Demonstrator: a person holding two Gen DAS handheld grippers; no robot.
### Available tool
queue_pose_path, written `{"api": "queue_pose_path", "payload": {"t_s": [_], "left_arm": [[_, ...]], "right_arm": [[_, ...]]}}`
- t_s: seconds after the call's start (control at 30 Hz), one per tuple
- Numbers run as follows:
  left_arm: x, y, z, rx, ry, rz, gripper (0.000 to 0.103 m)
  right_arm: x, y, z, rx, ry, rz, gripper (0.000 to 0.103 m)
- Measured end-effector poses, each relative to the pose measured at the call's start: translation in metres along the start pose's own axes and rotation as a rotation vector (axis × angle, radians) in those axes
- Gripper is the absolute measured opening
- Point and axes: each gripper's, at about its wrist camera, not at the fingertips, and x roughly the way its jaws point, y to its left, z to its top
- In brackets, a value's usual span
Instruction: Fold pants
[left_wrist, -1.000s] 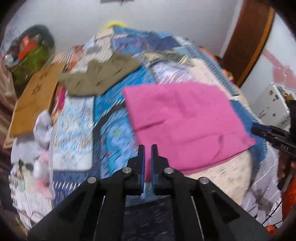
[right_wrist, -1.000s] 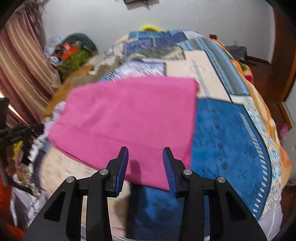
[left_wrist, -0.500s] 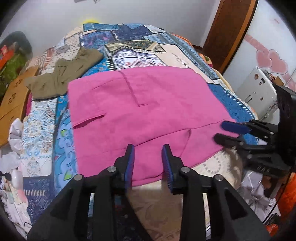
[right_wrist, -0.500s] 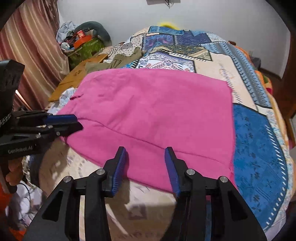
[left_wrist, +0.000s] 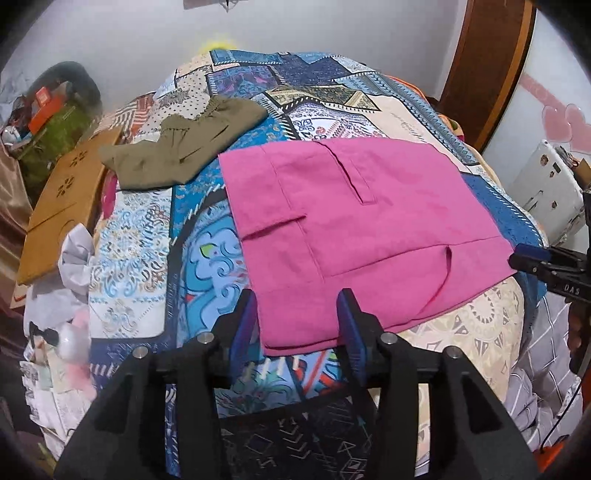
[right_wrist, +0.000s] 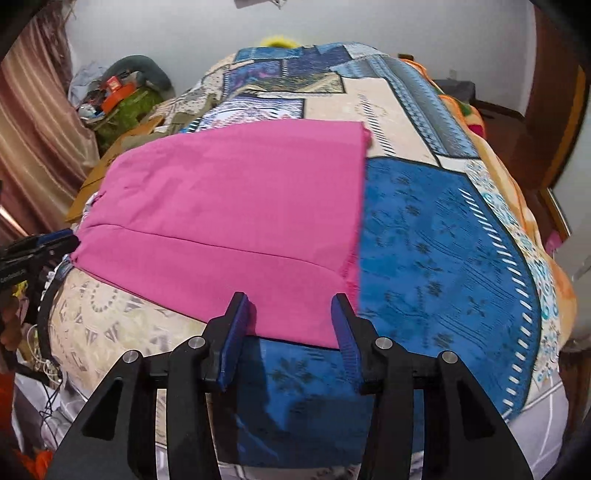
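Pink pants (left_wrist: 354, 225) lie folded flat on a patchwork bed cover (left_wrist: 207, 273); they also show in the right wrist view (right_wrist: 236, 206). My left gripper (left_wrist: 297, 314) is open and empty, hovering just above the pants' near left corner. My right gripper (right_wrist: 288, 317) is open and empty, hovering over the pants' near right corner. The right gripper's fingertips (left_wrist: 524, 258) show at the right edge of the left wrist view, and the left gripper's fingertips (right_wrist: 55, 240) show at the left edge of the right wrist view.
Olive-green pants (left_wrist: 177, 147) lie farther back on the bed. A brown wooden board (left_wrist: 62, 195) and white crumpled cloth (left_wrist: 74, 254) sit at the bed's left side. A white appliance (left_wrist: 546, 192) and wooden door (left_wrist: 487, 66) are at the right. Clutter (right_wrist: 118, 96) is piled near the curtain.
My left gripper has opened from shut to wide open. Both grippers have drawn back toward the near edge of the pants, which lie still.
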Motion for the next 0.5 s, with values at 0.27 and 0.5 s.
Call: {"api": "queue_pose_path", "payload": {"t_s": [0.27, 0.5], "left_arm": [[-0.005, 0.036, 0.055, -0.098, -0.031, 0.017, 0.046], [0.008, 0.064, 0.101, -0.177, -0.064, 0.012, 0.048]], "right_arm": [[-0.013, -0.021, 0.030, 0.045, -0.047, -0.021, 0.043], [-0.009, -0.033, 0.082, 0.053, -0.117, -0.021, 0.043]]}}
